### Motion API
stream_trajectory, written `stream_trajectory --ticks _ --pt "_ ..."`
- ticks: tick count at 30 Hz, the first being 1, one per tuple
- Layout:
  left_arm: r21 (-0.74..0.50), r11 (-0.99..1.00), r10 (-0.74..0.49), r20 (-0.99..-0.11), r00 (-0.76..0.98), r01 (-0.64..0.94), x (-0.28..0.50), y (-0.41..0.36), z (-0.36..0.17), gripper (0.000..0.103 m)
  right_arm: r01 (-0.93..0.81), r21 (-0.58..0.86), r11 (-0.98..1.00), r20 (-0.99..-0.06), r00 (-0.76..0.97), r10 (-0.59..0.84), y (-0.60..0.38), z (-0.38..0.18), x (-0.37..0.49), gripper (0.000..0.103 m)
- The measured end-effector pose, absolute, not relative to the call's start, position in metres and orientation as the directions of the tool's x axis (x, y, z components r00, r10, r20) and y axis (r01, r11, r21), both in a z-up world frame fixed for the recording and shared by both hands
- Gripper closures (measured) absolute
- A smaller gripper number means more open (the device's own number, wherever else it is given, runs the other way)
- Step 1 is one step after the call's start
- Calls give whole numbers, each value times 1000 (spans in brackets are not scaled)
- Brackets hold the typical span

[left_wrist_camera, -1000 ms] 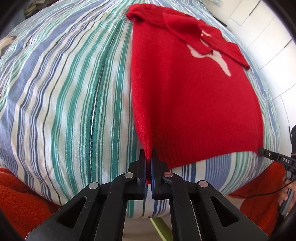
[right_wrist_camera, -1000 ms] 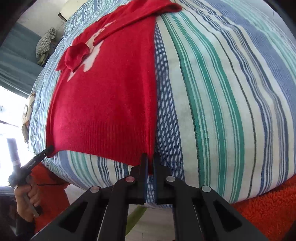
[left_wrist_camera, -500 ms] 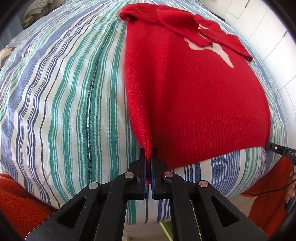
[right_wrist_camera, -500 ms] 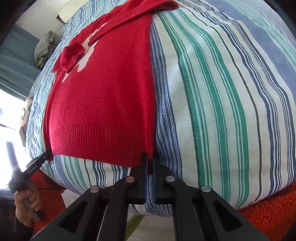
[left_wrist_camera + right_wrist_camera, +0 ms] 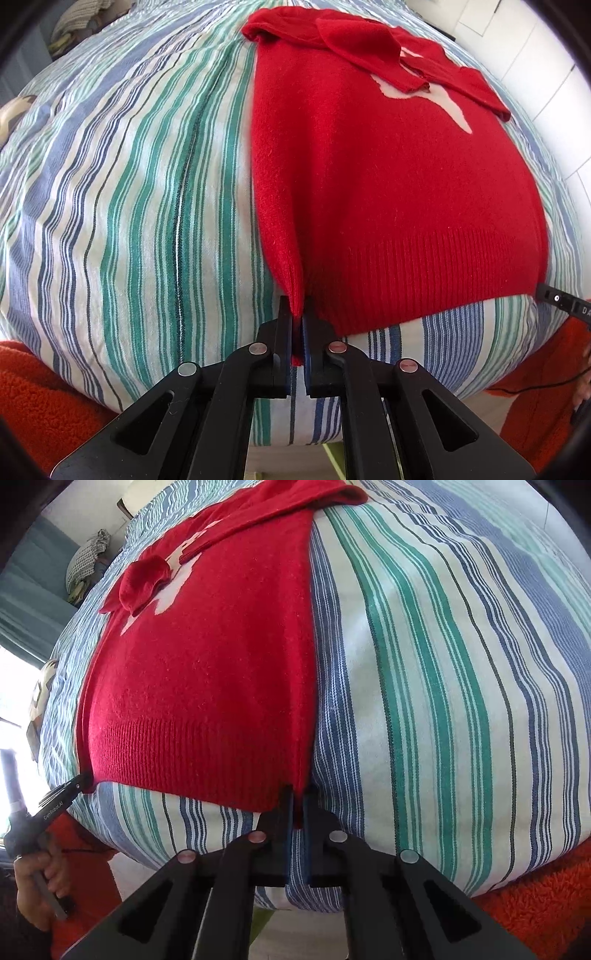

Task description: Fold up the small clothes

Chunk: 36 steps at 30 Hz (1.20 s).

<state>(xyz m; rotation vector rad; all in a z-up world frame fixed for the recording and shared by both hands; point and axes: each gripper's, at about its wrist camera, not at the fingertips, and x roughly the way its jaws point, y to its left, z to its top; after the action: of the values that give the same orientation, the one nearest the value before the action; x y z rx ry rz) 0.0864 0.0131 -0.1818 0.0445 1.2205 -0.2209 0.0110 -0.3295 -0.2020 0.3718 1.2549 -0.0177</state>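
Note:
A small red knit sweater (image 5: pixel 388 177) with a white figure on it lies flat on a striped bed cover, both sleeves folded across its upper part. It also shows in the right wrist view (image 5: pixel 207 672). My left gripper (image 5: pixel 298 314) is shut on the sweater's lower left hem corner. My right gripper (image 5: pixel 298 794) is shut on the lower right hem corner. Each gripper's tip shows at the opposite hem corner in the other's view: the right one (image 5: pixel 561 301) and the left one (image 5: pixel 70 788).
The striped bed cover (image 5: pixel 129 192) in green, blue and white spreads wide on both sides of the sweater. Its near edge drops off just below the hem. Orange fleece (image 5: pixel 535 897) is at the bottom corners. A crumpled cloth (image 5: pixel 86 561) lies at the far end.
Both grippers have kept hold of the hem corners and moved forward over the bed, so the sweater sits lower and larger in both views.

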Motion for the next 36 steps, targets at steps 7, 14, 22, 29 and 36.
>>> stream_trajectory --ticks 7,14,22,29,36 --pt "-29 979 -95 -942 322 202 69 12 -159 9 169 300 939 -920 313 237 -334 -170 -1 60" --pt "-110 993 -120 -869 479 49 55 74 -117 9 -45 -98 994 -880 470 -66 -346 -76 53 60" --pt "-193 970 -90 -851 517 -148 78 125 -139 9 -445 -284 849 -845 535 -2 -229 -118 208 50" --pt "-185 967 -77 -866 494 -173 75 129 -144 9 -288 -241 927 -865 496 -71 -225 -170 286 93" --pt "-188 970 -96 -876 472 -153 82 121 -151 9 241 44 969 -764 633 -123 -425 -85 201 94"
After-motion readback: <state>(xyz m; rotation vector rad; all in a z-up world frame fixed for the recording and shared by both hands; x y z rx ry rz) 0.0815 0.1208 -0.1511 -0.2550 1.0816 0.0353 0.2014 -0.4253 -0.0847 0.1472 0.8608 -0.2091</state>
